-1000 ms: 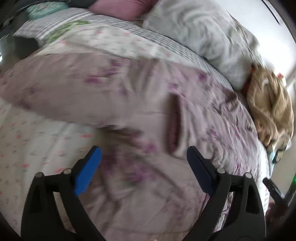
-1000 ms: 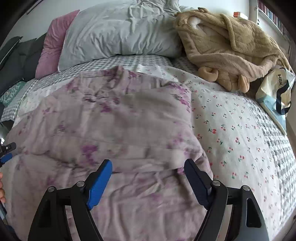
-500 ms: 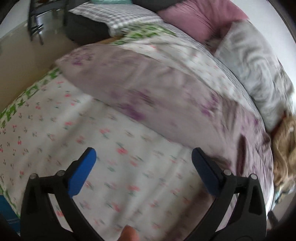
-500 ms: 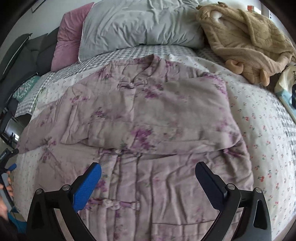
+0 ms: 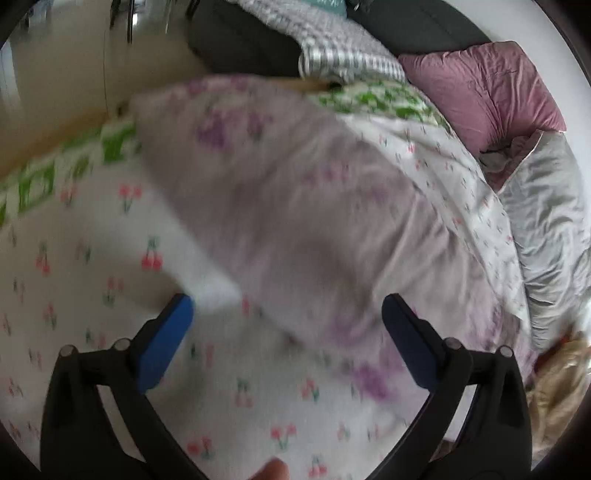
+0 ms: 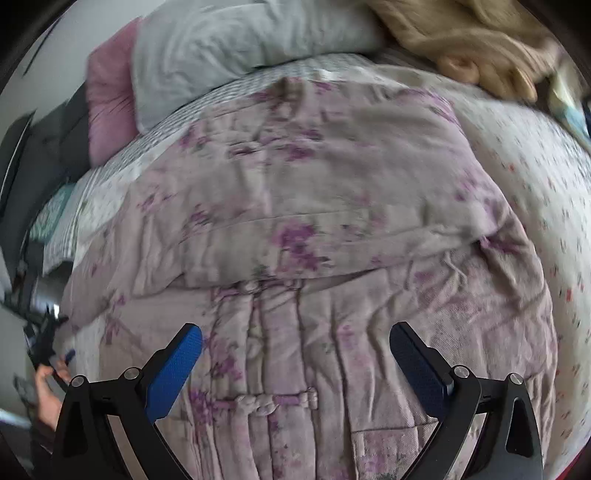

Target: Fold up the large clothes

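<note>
A large lilac padded jacket with purple flowers [image 6: 314, 206] lies front-up on the bed, one sleeve folded across its chest. Its knot buttons [image 6: 275, 400] run down the middle. My right gripper [image 6: 295, 354] is open and empty, hovering over the jacket's lower front. In the left wrist view the jacket's outstretched sleeve [image 5: 295, 206] lies across the cherry-print sheet [image 5: 92, 266]. My left gripper [image 5: 286, 328] is open and empty, just above the sheet at the sleeve's near edge. The view is blurred.
A grey pillow [image 6: 236, 48] and a pink pillow [image 6: 110, 99] lie at the head of the bed. A tan plush blanket [image 6: 480, 33] sits at the back right. The bed's edge and the floor [image 5: 55, 74] show at the upper left of the left wrist view.
My left gripper has swung left from the jacket's body out to the sleeve near the bed's edge. My right gripper has drawn back and down toward the jacket's lower front.
</note>
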{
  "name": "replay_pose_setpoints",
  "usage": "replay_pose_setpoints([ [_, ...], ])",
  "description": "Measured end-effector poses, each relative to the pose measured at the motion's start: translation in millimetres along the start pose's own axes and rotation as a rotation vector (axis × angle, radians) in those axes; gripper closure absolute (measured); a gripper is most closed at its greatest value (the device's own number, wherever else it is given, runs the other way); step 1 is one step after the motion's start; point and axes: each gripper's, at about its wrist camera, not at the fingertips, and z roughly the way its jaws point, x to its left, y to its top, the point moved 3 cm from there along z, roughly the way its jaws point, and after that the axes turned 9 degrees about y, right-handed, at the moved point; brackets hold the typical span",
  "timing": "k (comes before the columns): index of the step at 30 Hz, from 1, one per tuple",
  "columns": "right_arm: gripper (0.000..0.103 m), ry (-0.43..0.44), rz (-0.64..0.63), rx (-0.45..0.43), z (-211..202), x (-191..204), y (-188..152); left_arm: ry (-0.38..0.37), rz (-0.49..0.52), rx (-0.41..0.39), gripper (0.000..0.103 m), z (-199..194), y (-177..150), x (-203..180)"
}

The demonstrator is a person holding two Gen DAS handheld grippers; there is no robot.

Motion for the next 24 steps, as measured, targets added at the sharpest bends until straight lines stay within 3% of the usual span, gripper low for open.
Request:
replay_pose_setpoints([
  [2, 0.001, 0.003, 0.04, 0.012, 2, -10, 2, -0.003, 0.015, -0.021, 0.011, 4, 4, -7],
  [6, 0.001, -0.015, 0.072, -0.014, 0, -25, 10, -0.002, 0.008, -0.021, 0.049, 8, 10, -15],
  [7, 0.001, -0.026, 0.072, -0.022, -1, -28, 11, -0.001, 0.003, -0.02, 0.064, 7, 12, -17],
  [10, 0.001, -0.059, 0.061, -0.035, -6, -33, 15, 0.002, 0.012, -0.052, 0.08, -5, 15, -25],
  [13, 0.001, -0.036, 0.068, -0.037, -12, -37, 17, 0.001, 0.05, -0.149, 0.082, -36, 16, -45],
  [16, 0.001, -0.006, 0.089, -0.048, -17, -40, 19, -0.053, 0.073, -0.201, 0.084, -68, 12, -68],
  [24, 0.001, -0.004, 0.071, -0.085, -32, -38, 18, -0.185, 0.231, -0.198, 0.086, -137, -28, -151],
])
